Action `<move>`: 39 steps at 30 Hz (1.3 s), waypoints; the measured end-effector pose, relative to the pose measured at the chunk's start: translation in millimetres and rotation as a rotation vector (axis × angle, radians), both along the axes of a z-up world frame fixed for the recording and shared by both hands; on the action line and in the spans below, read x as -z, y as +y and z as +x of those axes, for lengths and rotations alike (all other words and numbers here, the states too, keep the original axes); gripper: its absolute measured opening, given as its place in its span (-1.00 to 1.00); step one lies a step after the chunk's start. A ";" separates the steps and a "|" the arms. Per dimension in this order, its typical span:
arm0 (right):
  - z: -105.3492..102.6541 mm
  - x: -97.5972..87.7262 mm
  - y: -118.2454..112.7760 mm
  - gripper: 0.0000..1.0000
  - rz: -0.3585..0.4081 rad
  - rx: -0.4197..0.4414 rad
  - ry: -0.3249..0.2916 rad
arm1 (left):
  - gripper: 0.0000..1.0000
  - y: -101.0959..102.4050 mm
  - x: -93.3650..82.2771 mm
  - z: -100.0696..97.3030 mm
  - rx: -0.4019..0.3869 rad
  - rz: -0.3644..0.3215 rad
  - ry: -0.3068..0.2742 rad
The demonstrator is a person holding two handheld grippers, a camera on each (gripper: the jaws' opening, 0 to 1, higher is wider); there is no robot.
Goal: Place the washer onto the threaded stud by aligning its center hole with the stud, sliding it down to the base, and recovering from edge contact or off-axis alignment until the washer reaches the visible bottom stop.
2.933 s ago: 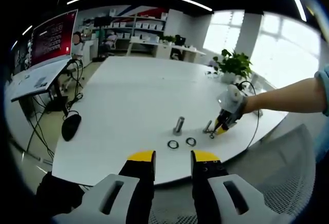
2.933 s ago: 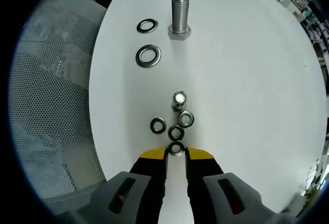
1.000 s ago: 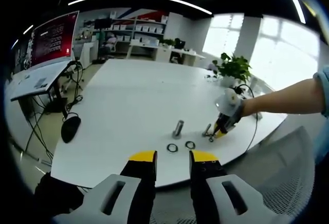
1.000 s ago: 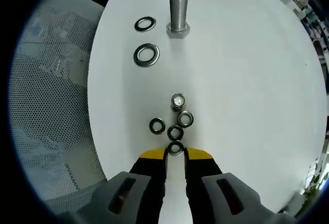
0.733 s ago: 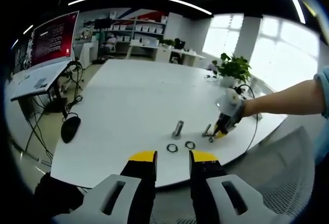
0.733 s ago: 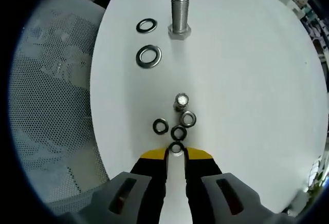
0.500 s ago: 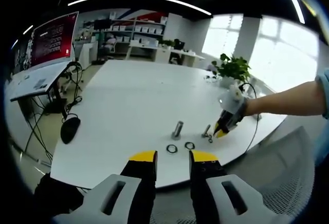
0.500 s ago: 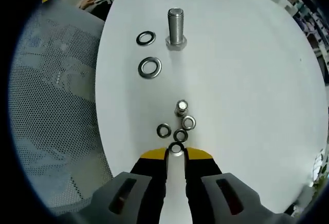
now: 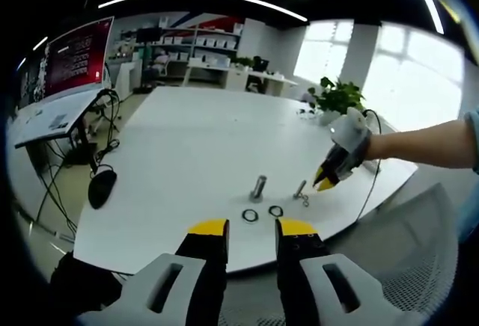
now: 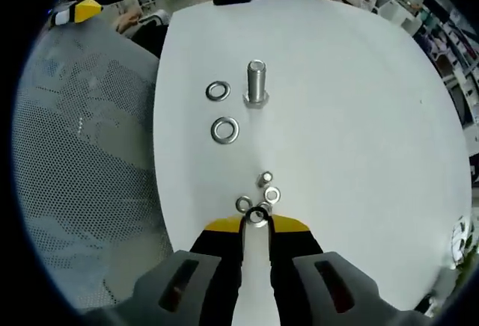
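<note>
White round bench (image 10: 359,117) in an open office — right hand-held gripper (image 10: 257,221) lifted clear with a small steel washer (image 10: 257,216).

From half a second ago the bench has dropped away in my right gripper view, and in the left gripper view that gripper (image 9: 327,182) now hangs above the bench instead of at its surface; so I judge the pick done. Its jaws are clenched on the washer. The small threaded stud (image 10: 265,179) stands just ahead, with two loose small washers (image 10: 272,194) beside it; the large steel bolt (image 10: 256,83) and two big washers (image 10: 224,129) lie farther off. Next comes centring the hole over the stud. My left hand-held gripper (image 9: 251,229) waits off the bench edge — jaws apart, empty.
</note>
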State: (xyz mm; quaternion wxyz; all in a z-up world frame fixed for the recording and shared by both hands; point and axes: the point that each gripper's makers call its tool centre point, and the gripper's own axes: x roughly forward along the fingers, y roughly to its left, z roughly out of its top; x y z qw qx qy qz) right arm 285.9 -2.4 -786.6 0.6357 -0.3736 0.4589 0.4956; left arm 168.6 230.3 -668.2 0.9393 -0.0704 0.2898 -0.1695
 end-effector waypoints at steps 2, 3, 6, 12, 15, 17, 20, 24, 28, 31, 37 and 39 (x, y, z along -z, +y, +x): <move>1.1 -3.8 3.6 -0.74 0.011 0.002 -0.011 | -0.56 0.0 0.0 -0.1 0.000 0.000 0.000; 2.2 -6.0 6.1 -0.74 0.019 0.002 -0.020 | -0.56 -0.1 0.0 -0.2 0.000 0.001 0.001; 2.6 -11.2 12.2 -0.74 0.034 -0.003 -0.030 | -0.56 -0.1 0.4 -0.5 0.001 0.004 0.003; 9.2 -19.1 21.1 -0.74 0.057 -0.005 -0.069 | -0.56 0.2 0.4 -0.5 0.000 0.004 0.003; 11.5 -17.3 25.0 -0.74 0.056 -0.008 -0.068 | -0.56 0.3 0.4 -0.3 0.000 0.005 0.002; 12.4 -14.0 25.7 -0.74 0.042 -0.016 -0.072 | -0.56 0.3 0.5 -0.4 0.000 0.004 0.003; 14.4 -12.5 26.9 -0.74 0.029 -0.029 -0.081 | -0.56 0.5 0.2 -0.1 -0.002 0.003 0.001; 15.7 -10.3 28.9 -0.74 0.023 -0.033 -0.071 | -0.56 0.6 0.1 0.1 -0.002 0.003 0.000; 15.1 -8.9 29.2 -0.74 0.012 -0.044 -0.069 | -0.56 0.7 -0.3 0.6 -0.005 0.001 -0.002; 16.9 -8.0 28.4 -0.74 0.005 -0.045 -0.073 | -0.56 0.6 -0.2 0.7 -0.005 0.001 -0.002; 16.5 -3.8 24.7 -0.74 -0.016 -0.052 -0.062 | -0.56 0.7 -0.4 0.7 -0.007 0.000 -0.003; 17.6 -3.8 25.2 -0.74 -0.011 -0.048 -0.060 | -0.56 0.7 -0.7 0.8 -0.008 -0.001 -0.005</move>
